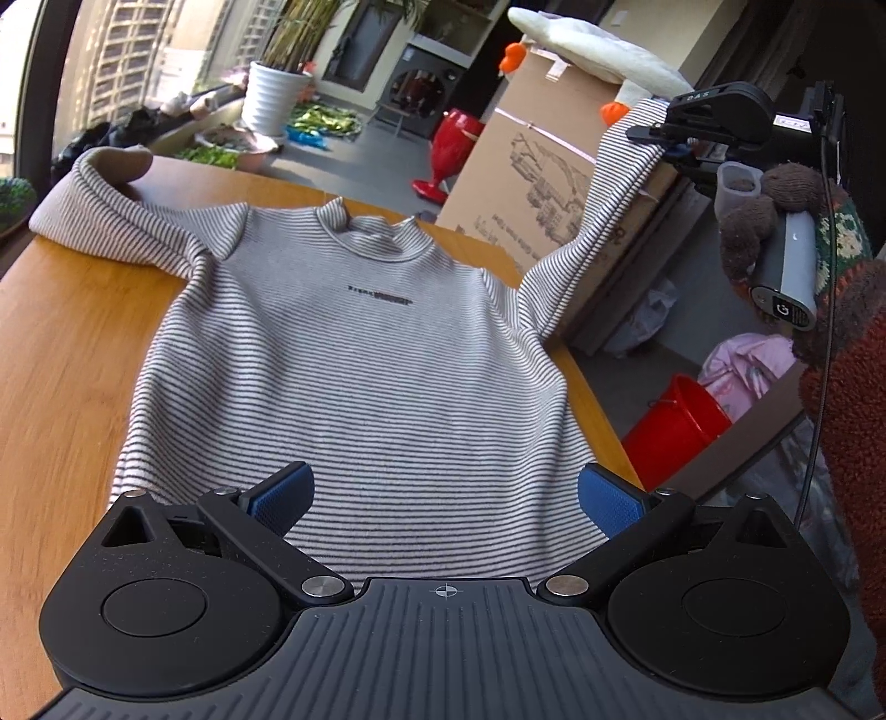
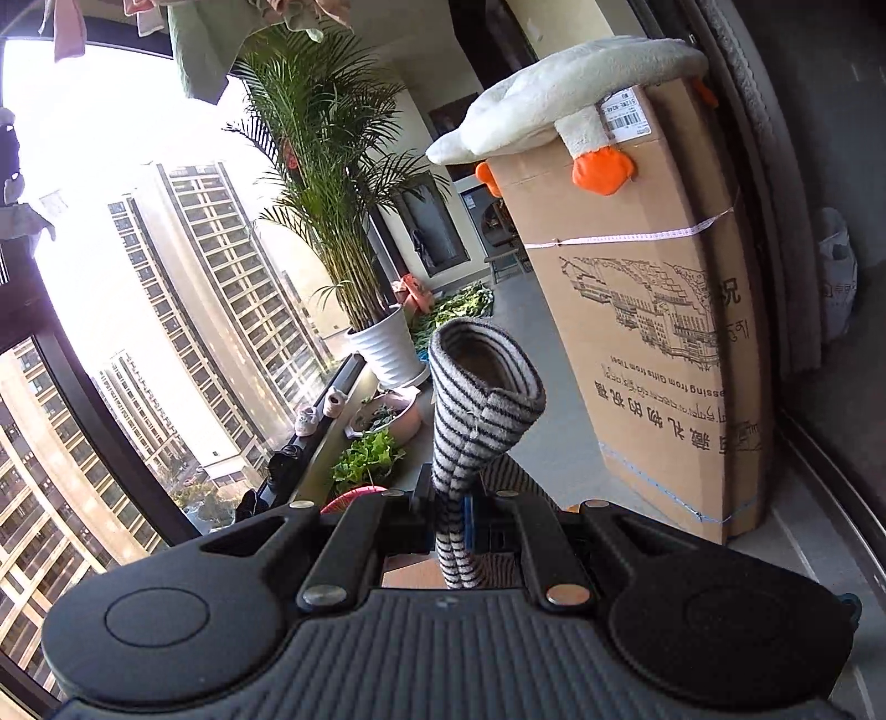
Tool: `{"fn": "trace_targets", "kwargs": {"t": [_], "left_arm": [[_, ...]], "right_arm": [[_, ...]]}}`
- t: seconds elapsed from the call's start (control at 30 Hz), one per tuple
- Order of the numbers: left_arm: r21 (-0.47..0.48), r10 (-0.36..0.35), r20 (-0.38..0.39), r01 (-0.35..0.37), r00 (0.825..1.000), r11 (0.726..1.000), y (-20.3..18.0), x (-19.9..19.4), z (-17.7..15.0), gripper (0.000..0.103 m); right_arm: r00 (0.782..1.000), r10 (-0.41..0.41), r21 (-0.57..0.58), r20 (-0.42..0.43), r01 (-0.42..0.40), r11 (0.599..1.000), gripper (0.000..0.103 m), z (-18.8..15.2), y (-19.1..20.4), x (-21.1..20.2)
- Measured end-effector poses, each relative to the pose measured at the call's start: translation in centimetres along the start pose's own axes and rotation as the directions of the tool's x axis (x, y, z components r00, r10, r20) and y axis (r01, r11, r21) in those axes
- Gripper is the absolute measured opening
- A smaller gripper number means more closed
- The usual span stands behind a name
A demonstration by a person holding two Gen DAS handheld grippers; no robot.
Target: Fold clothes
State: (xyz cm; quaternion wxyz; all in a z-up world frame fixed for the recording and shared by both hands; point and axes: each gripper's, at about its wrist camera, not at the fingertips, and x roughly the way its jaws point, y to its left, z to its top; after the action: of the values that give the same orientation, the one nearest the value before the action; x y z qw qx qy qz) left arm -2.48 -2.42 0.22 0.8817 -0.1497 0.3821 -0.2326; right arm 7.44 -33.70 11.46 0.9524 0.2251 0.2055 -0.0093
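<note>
A grey-and-white striped long-sleeved shirt lies face up on a wooden table, collar away from me. My left gripper is open, blue pads spread above the shirt's hem, holding nothing. My right gripper is shut on the shirt's right sleeve and holds its cuff lifted above the table's right side. In the right wrist view the right gripper pinches the sleeve and the cuff stands up beyond its jaws. The left sleeve lies on the table at the far left.
A large cardboard box with a plush goose on top stands beyond the table's right edge. A red bucket sits on the floor at the right. A potted palm and a window lie further back.
</note>
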Motion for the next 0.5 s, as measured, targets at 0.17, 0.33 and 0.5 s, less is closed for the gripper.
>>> {"fn": "trace_targets", "kwargs": {"t": [0.17,0.33,0.5], "left_arm": [[-0.018,-0.001,0.007,0.001,1.000,1.000,0.7,-0.3,0.1,0.103],[-0.030,-0.002,0.010,0.003,1.000,1.000,1.2,-0.5,0.3,0.103],[-0.040,0.001,0.008,-0.001,1.000,0.999,1.7,-0.5,0.3,0.103]], "right_arm": [[0.997,0.055,-0.020,-0.056,-0.056,0.998,0.008,-1.5,3.5,1.8],[0.985,0.115,0.004,-0.126,-0.115,0.993,0.012,-3.1,5.9,3.6],[0.973,0.167,0.035,-0.161,-0.163,0.986,0.016,-4.4,7.1,4.6]]}}
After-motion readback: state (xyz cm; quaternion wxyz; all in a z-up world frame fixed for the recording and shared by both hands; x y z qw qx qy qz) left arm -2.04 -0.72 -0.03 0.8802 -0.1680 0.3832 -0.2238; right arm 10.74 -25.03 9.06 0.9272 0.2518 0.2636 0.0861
